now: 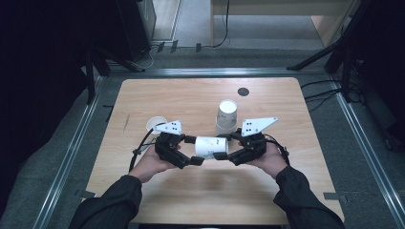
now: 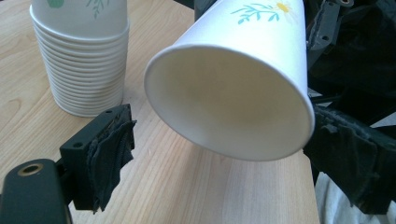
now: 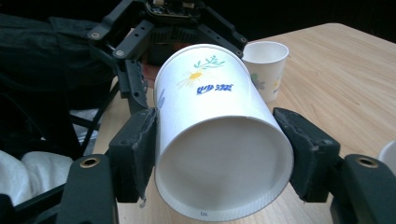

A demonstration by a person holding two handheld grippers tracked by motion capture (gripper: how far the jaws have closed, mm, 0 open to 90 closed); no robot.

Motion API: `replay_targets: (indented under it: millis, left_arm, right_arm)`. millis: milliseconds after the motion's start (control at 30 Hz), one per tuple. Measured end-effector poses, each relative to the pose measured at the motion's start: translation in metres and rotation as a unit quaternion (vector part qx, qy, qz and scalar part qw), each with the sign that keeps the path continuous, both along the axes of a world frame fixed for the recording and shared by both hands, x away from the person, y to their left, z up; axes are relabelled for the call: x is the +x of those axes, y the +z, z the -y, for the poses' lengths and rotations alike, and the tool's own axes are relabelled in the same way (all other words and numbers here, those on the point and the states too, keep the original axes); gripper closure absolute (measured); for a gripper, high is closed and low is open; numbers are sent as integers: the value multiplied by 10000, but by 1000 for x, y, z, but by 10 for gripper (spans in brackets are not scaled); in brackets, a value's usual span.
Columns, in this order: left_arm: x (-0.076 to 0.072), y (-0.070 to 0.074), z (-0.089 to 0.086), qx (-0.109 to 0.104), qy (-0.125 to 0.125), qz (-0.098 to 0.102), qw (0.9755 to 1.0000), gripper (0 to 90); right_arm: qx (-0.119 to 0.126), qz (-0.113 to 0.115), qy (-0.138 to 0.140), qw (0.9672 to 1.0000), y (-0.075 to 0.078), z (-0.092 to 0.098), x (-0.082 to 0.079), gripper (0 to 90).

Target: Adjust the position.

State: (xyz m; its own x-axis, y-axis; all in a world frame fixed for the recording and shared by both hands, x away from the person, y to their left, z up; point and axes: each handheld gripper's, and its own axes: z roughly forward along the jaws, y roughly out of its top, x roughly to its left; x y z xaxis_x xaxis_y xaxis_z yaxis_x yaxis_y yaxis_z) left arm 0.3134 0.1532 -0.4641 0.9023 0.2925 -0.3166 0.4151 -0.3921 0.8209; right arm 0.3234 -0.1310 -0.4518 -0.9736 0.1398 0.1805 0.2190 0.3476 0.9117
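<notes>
A white paper cup (image 1: 208,147) with a flower print lies level in the air between the two grippers. My right gripper (image 1: 228,147) is shut on its base end, and in the right gripper view both pads press the cup (image 3: 219,158) from either side of the gripper (image 3: 224,149). The cup's open mouth (image 2: 229,102) faces my left gripper (image 2: 229,158), whose jaws stand open around the rim. Its left pad (image 2: 109,154) is clear of the cup, and the right pad (image 2: 350,163) is close to the rim. My left gripper (image 1: 192,150) stays just left of the cup.
A stack of upside-down paper cups (image 1: 227,114) (image 2: 79,56) stands on the wooden table (image 1: 191,95) just behind the grippers. A single upright cup (image 1: 155,124) (image 3: 266,65) sits behind the left hand. A dark round hole (image 1: 243,91) lies near the far edge.
</notes>
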Motion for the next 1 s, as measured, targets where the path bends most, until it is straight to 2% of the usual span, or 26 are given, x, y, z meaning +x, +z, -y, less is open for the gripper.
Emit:
replay_targets:
  millis: [300, 500, 700, 1000]
  left_arm:
    - [1, 0, 0, -72, -93, -16, 9999, 93]
    - [0, 0, 1, -105, -184, 46, 9998, 96]
    - [-1, 1, 2, -182, -285, 52, 9994, 128]
    - [-3, 0, 3, -179, -361, 90, 9991, 166]
  right_arm:
    - [119, -161, 137, 9997, -4, -4, 4, 342]
    - [182, -231, 284, 9992, -5, -5, 3, 343]
    - [254, -342, 366, 9984, -6, -6, 4, 342]
    - [223, -389, 440, 9980, -8, -9, 4, 342]
